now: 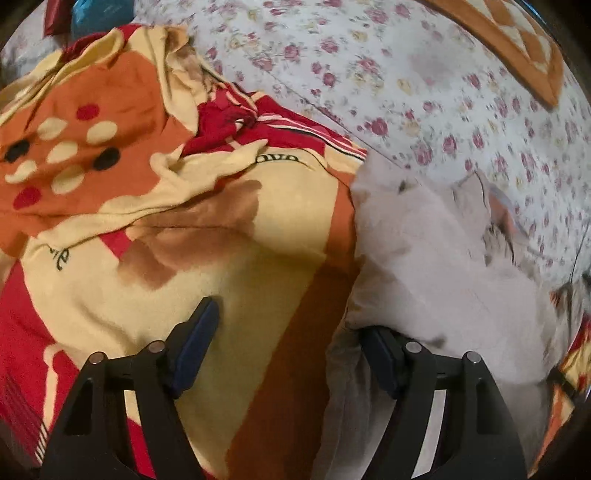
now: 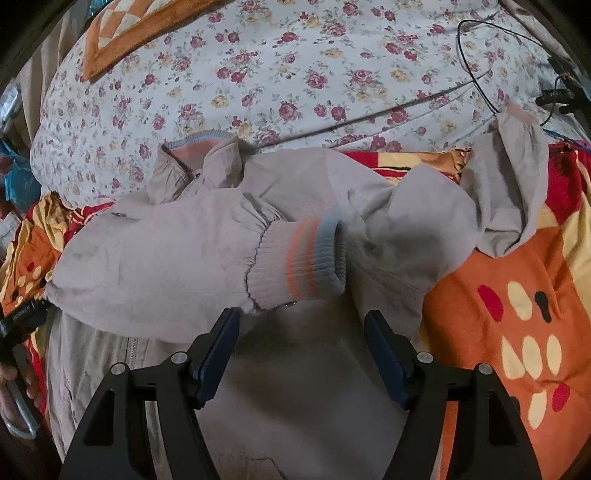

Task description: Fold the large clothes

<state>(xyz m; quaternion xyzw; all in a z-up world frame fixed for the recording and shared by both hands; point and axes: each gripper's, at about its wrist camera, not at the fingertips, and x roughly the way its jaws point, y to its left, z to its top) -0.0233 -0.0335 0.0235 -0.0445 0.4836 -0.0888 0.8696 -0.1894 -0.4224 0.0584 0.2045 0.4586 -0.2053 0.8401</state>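
A beige jacket [image 2: 207, 251] lies spread on a red, orange and cream blanket [image 2: 517, 288]. One sleeve is folded across its body, its ribbed cuff [image 2: 306, 258] striped orange and blue. The collar [image 2: 195, 147] points to the far side and the other sleeve [image 2: 509, 184] lies bunched at the right. My right gripper [image 2: 301, 325] is open and empty, just above the jacket body below the cuff. My left gripper [image 1: 288, 317] is open over the blanket [image 1: 147, 206], its right finger [image 1: 380, 358] at the jacket's edge [image 1: 436, 258].
A floral bedsheet [image 2: 280, 85] covers the bed beyond the jacket. An orange and white patterned cloth [image 2: 118, 33] lies at the far left. A black cable [image 2: 476, 77] and a black device [image 2: 557, 94] sit at the far right. The left gripper's body [image 2: 18, 325] shows at the left edge.
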